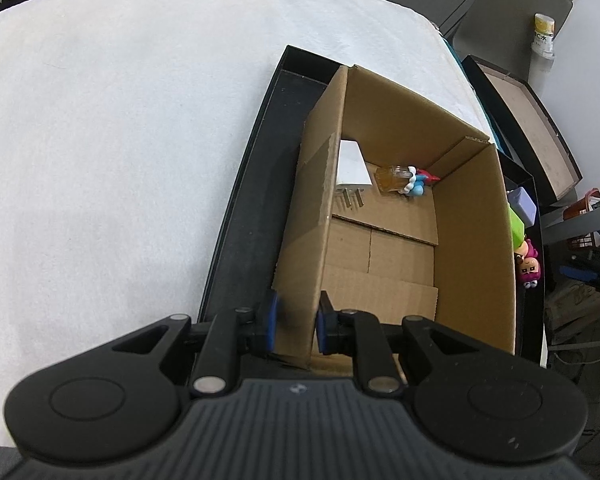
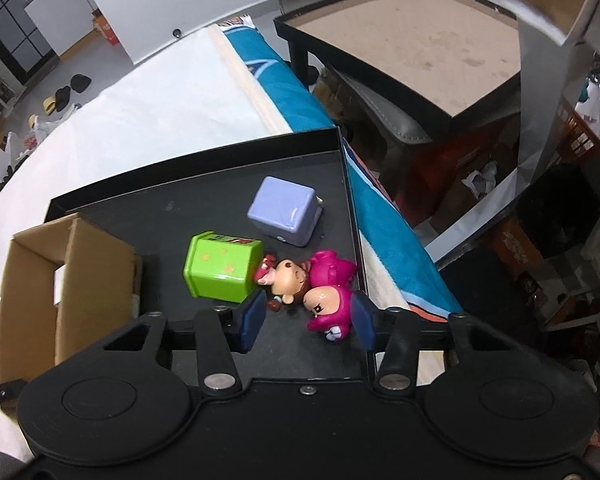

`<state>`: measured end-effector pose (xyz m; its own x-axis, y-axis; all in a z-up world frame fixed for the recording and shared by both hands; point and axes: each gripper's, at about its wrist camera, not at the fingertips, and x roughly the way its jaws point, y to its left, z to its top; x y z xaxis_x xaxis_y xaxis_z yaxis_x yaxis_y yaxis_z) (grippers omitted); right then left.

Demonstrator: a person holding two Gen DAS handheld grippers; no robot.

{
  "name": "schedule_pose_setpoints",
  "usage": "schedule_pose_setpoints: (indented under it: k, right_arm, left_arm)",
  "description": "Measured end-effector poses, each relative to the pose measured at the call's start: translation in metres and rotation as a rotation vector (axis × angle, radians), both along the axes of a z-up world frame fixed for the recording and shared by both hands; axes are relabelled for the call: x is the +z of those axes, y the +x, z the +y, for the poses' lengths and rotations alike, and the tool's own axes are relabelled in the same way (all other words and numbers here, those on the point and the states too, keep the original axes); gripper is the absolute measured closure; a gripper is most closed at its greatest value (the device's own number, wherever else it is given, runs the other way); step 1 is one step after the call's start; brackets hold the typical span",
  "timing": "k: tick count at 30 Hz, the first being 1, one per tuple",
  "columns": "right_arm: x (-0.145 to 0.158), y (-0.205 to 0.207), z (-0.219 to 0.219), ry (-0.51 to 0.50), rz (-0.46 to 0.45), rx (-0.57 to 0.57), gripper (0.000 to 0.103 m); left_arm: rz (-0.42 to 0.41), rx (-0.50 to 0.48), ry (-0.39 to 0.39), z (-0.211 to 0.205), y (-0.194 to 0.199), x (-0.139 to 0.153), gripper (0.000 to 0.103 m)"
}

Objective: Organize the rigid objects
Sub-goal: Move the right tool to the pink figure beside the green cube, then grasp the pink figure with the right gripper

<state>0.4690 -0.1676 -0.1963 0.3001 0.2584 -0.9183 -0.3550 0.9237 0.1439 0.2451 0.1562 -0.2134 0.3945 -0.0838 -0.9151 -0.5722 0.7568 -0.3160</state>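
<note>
My left gripper is shut on the near left wall of an open cardboard box standing in a black tray. A white charger and a small amber bottle toy lie in the box. In the right wrist view, on the tray floor beside the box, lie a purple cube, a green box, a brown monkey figure and a pink figure. My right gripper brackets the two figures, one pad against each.
The tray sits on a white cloth-covered table with a teal cloth along its right edge. A black-framed side table with a brown top stands beyond. A yellow can stands at the far right. Clutter fills the floor to the right.
</note>
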Motion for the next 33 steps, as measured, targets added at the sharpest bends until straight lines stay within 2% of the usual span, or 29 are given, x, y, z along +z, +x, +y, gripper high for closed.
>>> schedule_pose_setpoints:
  k: [14,21,33]
  right_arm:
    - [-0.032,0.022,0.005,-0.059,0.039,-0.018,0.072]
    - [-0.037,0.020,0.009,-0.072,0.033,-0.012,0.071]
    - [-0.042,0.004,0.008,-0.093,0.103,-0.011,0.066]
  left_arm:
    - [0.011,-0.002,0.003,0.000,0.003,-0.003,0.085]
    - [0.016,-0.011,0.011,-0.001,0.006,-0.004,0.085]
    - [0.013,-0.008,0.003,0.000,0.005,-0.005,0.085]
